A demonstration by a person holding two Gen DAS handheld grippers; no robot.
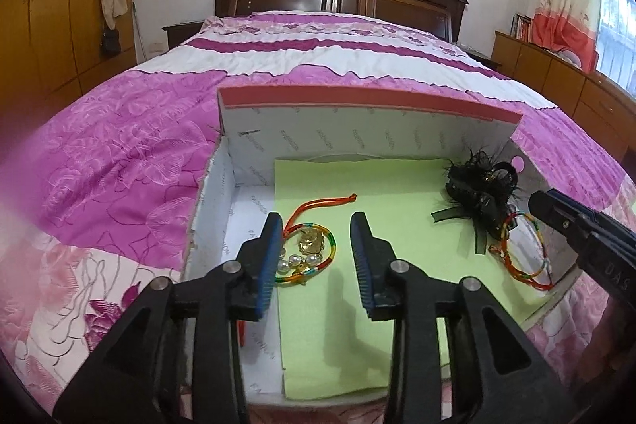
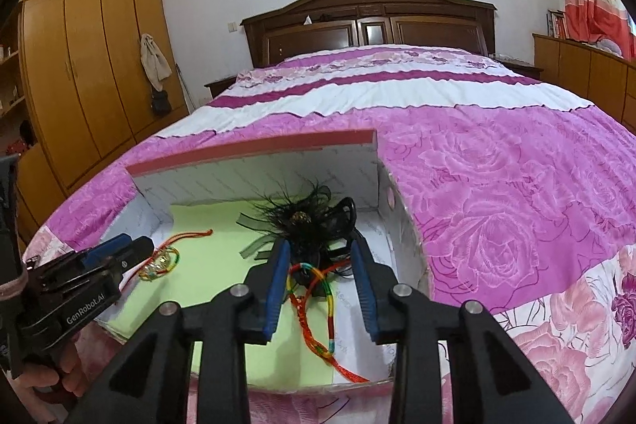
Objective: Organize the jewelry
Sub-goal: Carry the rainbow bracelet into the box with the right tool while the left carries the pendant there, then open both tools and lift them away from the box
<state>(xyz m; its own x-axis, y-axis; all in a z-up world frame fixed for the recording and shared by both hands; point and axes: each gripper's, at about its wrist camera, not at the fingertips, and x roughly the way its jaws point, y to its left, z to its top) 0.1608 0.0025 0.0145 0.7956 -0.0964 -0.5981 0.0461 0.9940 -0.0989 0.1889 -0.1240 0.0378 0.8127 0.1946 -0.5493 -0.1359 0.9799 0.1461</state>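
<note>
Both hand-held grippers, left (image 1: 318, 225) and right (image 2: 320, 253), gape over rainbow-corded bracelets (image 1: 314, 257), seemingly pearl-trimmed.

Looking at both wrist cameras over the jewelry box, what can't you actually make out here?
- Left wrist view: the pearl piece is partly behind the left gripper's blue pad; its full shape is hidden.
- Left wrist view: the gold pendant is too small to read.
- Right wrist view: the rainbow cord bracelet runs under the black feather hair clip; its clasp is hidden.
- Both views: the box's near wall is blocked by gripper bodies.
</note>
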